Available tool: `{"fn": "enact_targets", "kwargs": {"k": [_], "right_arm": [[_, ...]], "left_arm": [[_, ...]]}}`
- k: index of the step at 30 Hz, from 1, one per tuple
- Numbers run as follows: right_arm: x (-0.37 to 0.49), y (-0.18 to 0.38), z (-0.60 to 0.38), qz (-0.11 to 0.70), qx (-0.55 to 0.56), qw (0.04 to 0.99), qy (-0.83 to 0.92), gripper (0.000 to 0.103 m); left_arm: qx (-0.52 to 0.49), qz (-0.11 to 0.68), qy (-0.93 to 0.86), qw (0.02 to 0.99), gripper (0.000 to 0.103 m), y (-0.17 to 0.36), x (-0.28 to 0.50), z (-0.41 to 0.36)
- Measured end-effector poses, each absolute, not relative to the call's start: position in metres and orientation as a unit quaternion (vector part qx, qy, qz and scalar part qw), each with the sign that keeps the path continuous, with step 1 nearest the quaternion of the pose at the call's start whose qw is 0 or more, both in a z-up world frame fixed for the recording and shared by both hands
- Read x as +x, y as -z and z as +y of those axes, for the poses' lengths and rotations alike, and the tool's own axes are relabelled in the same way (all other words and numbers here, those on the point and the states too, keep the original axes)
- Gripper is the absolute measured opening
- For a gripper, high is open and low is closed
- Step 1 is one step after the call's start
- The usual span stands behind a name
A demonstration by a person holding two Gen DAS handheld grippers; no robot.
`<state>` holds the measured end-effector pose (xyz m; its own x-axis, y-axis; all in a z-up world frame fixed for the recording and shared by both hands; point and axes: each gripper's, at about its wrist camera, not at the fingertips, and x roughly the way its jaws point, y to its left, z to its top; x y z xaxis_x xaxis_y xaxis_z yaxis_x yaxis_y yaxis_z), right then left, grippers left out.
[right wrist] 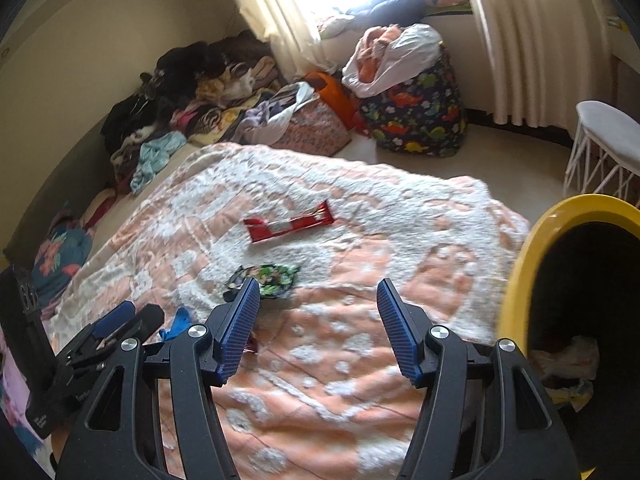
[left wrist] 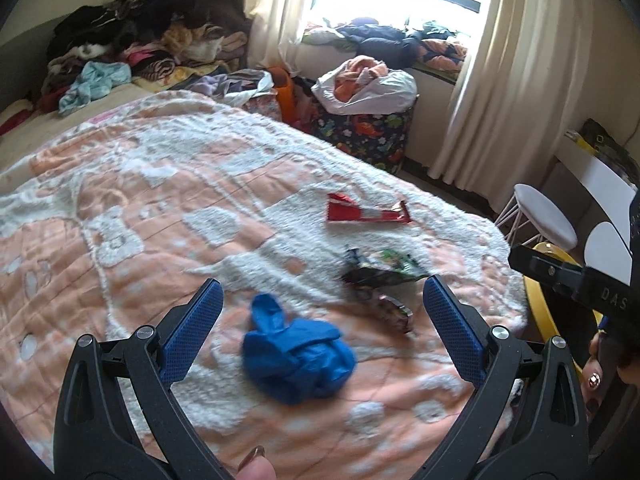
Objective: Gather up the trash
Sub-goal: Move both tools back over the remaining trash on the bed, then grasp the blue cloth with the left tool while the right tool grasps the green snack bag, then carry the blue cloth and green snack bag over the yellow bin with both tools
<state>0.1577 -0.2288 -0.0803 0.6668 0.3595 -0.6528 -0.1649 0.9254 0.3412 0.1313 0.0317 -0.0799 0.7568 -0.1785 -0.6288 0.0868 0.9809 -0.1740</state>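
Observation:
Trash lies on a peach-and-white blanket point(left wrist: 132, 200) on the bed. A crumpled blue glove point(left wrist: 298, 354) sits on the blanket just below the gap of my open left gripper point(left wrist: 323, 282), not touching its pads. Further off are a red wrapper point(left wrist: 366, 210), a green-and-dark wrapper point(left wrist: 380, 270) and a small shiny wrapper point(left wrist: 394, 308). My right gripper point(right wrist: 318, 283) is open and holds nothing, above bare blanket. The green wrapper point(right wrist: 266, 280) lies by its left fingertip and the red wrapper point(right wrist: 290, 224) beyond. A yellow bin point(right wrist: 520, 276) stands at the right with crumpled trash inside.
Piled clothes point(left wrist: 140, 36) cover the far end of the bed. A dinosaur-print bag point(right wrist: 416, 120) and full plastic bags stand on the floor by the curtains. A white wire stool point(right wrist: 604, 148) stands near the bin. A person's fingers point(left wrist: 596, 380) hold the right gripper.

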Motion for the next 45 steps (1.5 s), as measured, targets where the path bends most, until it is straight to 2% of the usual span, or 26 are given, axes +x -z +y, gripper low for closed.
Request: {"fn": "enact_targets", "kwargs": {"k": [6, 8, 14, 20, 21, 24, 25, 27, 29, 32, 38, 42, 45], "right_arm": [[0.180, 0.091, -0.202, 0.403, 0.115, 0.894, -0.161, 0.054], [0.188, 0.098, -0.193, 0.413, 0.107, 0.890, -0.163, 0.050], [0.209, 0.122, -0.179, 0.449, 0.115, 0.870, -0.166, 0.047], [0.217, 0.143, -0.174, 0.469, 0.134, 0.856, -0.169, 0.046], [0.217, 0.144, -0.173, 0.468, 0.134, 0.857, -0.170, 0.044], [0.216, 0.145, -0.172, 0.466, 0.130, 0.858, -0.174, 0.027], [0.216, 0.146, -0.171, 0.465, 0.128, 0.858, -0.177, 0.019], [0.213, 0.145, -0.171, 0.460, 0.125, 0.859, -0.185, 0.012], [0.209, 0.140, -0.171, 0.449, 0.122, 0.865, -0.187, 0.007], [0.200, 0.130, -0.172, 0.431, 0.116, 0.874, -0.192, 0.005], [0.183, 0.111, -0.181, 0.403, 0.109, 0.889, -0.188, 0.004], [0.175, 0.101, -0.196, 0.390, 0.126, 0.894, -0.184, 0.004], [0.170, 0.095, -0.207, 0.383, 0.132, 0.896, -0.183, 0.004]], "left_arm": [[-0.076, 0.359, 0.068, 0.928, 0.091, 0.094, 0.130, 0.045], [-0.084, 0.368, 0.071, 0.923, 0.083, 0.101, 0.131, 0.048], [-0.100, 0.391, 0.073, 0.912, 0.068, 0.119, 0.132, 0.054], [-0.104, 0.396, 0.076, 0.909, 0.063, 0.128, 0.133, 0.056], [-0.104, 0.396, 0.076, 0.909, 0.063, 0.129, 0.133, 0.055], [-0.102, 0.397, 0.074, 0.909, 0.060, 0.132, 0.134, 0.055], [-0.102, 0.397, 0.073, 0.909, 0.059, 0.133, 0.134, 0.055], [-0.102, 0.397, 0.071, 0.909, 0.055, 0.133, 0.134, 0.055], [-0.104, 0.396, 0.070, 0.910, 0.041, 0.133, 0.134, 0.057], [-0.105, 0.396, 0.072, 0.909, 0.030, 0.131, 0.133, 0.058], [-0.111, 0.387, 0.077, 0.912, 0.014, 0.119, 0.130, 0.059], [-0.107, 0.373, 0.087, 0.918, 0.007, 0.106, 0.128, 0.051], [-0.102, 0.363, 0.100, 0.921, 0.007, 0.095, 0.127, 0.040]]}}
